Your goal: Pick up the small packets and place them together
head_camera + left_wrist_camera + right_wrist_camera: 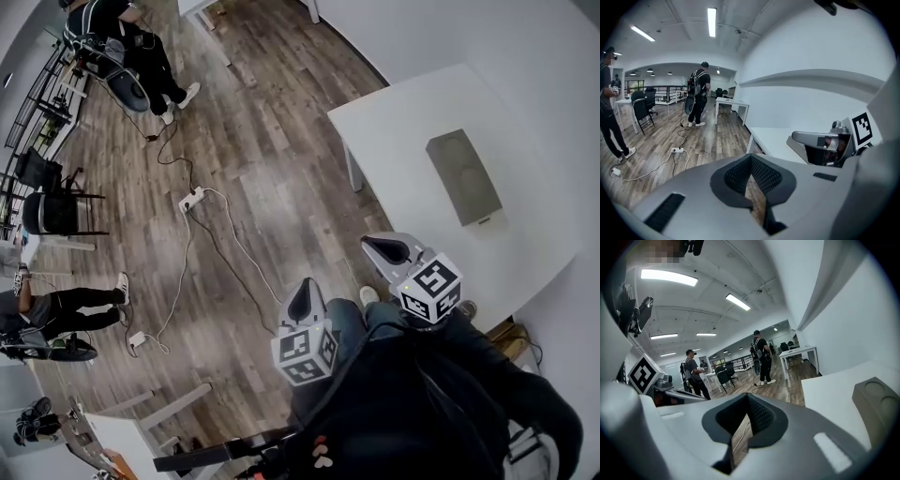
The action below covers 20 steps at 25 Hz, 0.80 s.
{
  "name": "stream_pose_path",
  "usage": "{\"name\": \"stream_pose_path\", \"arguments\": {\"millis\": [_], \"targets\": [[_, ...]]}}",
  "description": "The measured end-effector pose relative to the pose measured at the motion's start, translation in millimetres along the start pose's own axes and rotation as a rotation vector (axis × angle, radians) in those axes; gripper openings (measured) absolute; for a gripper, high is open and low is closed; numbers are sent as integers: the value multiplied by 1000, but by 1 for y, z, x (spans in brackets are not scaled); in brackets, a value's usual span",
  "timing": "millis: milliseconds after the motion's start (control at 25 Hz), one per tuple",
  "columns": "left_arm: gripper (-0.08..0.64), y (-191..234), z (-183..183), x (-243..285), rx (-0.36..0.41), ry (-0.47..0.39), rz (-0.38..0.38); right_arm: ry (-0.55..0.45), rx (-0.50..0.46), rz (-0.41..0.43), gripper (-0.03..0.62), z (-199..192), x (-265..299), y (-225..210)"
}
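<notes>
Left gripper [302, 298] and right gripper [389, 250] both closed, empty. No packets visible. Tabletop [422, 122] with grey block [463, 176] lies ahead-right; right gripper nearer.

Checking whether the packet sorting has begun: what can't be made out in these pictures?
- Small packets: seen in no view. In the head view the right gripper covers the near edge of the white table.
- Grey tray: small in the head view and cut off by the edge of the right gripper view, so what it is stays unclear.
- Floor at the person's feet: hidden by their dark clothing in the head view.
</notes>
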<state>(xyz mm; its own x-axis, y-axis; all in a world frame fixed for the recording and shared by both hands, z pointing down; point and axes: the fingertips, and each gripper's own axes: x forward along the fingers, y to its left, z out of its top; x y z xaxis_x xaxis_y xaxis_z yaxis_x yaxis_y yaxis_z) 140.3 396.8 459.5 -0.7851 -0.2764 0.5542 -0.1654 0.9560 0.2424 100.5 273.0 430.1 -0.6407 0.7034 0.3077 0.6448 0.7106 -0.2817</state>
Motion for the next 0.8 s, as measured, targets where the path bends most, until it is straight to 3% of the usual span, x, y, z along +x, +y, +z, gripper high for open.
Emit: {"name": "stream_pose_path", "arguments": {"millis": [440, 800], "targets": [[-2, 12, 54, 83, 31, 1, -86, 8, 11, -64, -6, 20, 58, -54], [-2, 65, 126, 154, 142, 4, -177, 3, 22, -160, -6, 60, 149, -82]]}}
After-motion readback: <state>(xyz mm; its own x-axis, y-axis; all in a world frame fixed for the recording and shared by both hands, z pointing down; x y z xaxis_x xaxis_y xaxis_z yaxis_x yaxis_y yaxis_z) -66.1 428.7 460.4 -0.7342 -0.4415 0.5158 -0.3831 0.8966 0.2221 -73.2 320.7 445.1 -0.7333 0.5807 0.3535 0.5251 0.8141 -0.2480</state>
